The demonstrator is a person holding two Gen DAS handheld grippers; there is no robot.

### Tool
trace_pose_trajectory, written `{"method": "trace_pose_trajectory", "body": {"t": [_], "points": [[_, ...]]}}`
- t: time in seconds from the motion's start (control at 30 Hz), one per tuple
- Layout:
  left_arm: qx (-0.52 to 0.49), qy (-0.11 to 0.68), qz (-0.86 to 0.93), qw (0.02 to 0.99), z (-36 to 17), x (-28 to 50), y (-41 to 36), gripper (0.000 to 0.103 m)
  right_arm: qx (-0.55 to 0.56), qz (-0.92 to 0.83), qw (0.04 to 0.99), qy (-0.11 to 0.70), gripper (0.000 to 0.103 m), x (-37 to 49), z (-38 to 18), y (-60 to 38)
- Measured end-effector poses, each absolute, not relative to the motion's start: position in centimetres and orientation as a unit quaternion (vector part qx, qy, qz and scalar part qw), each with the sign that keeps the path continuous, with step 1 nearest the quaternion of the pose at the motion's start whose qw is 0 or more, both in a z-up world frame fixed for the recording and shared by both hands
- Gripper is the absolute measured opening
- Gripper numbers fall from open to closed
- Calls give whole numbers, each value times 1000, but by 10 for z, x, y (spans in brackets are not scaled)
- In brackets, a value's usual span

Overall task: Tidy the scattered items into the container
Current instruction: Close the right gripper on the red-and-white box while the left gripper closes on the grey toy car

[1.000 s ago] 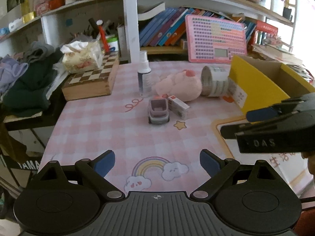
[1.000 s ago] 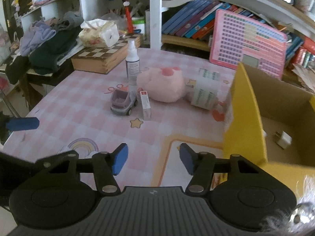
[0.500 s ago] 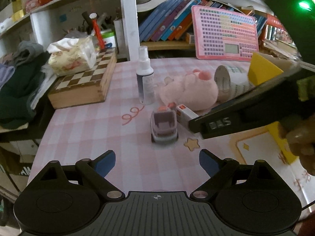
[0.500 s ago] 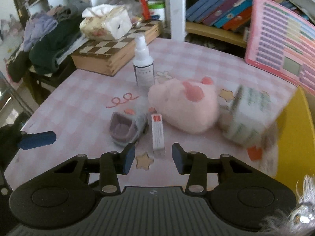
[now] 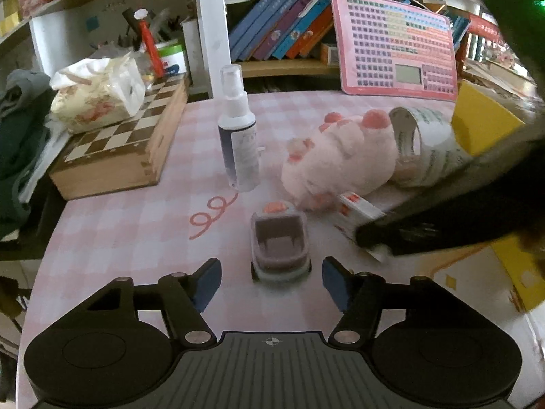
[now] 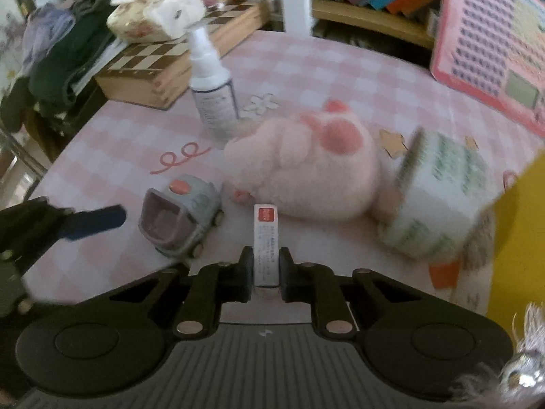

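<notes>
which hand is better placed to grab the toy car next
Left. Its gripper is open with the toy car right between its fingers. The right gripper is already shut on the small box, so it's busy.

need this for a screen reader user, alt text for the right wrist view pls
The right gripper is closed on a small white box with a red label lying on a pink checked table. Around it sit a grey toy car, a pink plush, a spray bottle and a yellow container.
</notes>
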State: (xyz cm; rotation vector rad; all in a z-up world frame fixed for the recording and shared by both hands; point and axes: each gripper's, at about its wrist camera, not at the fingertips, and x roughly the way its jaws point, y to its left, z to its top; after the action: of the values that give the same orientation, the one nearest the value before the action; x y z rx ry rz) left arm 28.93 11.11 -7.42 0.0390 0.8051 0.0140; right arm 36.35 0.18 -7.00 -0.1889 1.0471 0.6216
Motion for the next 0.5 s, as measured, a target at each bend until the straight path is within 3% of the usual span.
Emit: {"method": "trace_pose_trajectory", "body": {"t": [0.17, 0.5], "points": [[17, 396, 1, 918, -81, 306, 111, 54, -82, 285, 812, 502, 14, 362, -73, -7], [22, 396, -21, 918, -87, 317, 111, 43, -84, 284, 810, 507, 14, 367, -78, 0]]}}
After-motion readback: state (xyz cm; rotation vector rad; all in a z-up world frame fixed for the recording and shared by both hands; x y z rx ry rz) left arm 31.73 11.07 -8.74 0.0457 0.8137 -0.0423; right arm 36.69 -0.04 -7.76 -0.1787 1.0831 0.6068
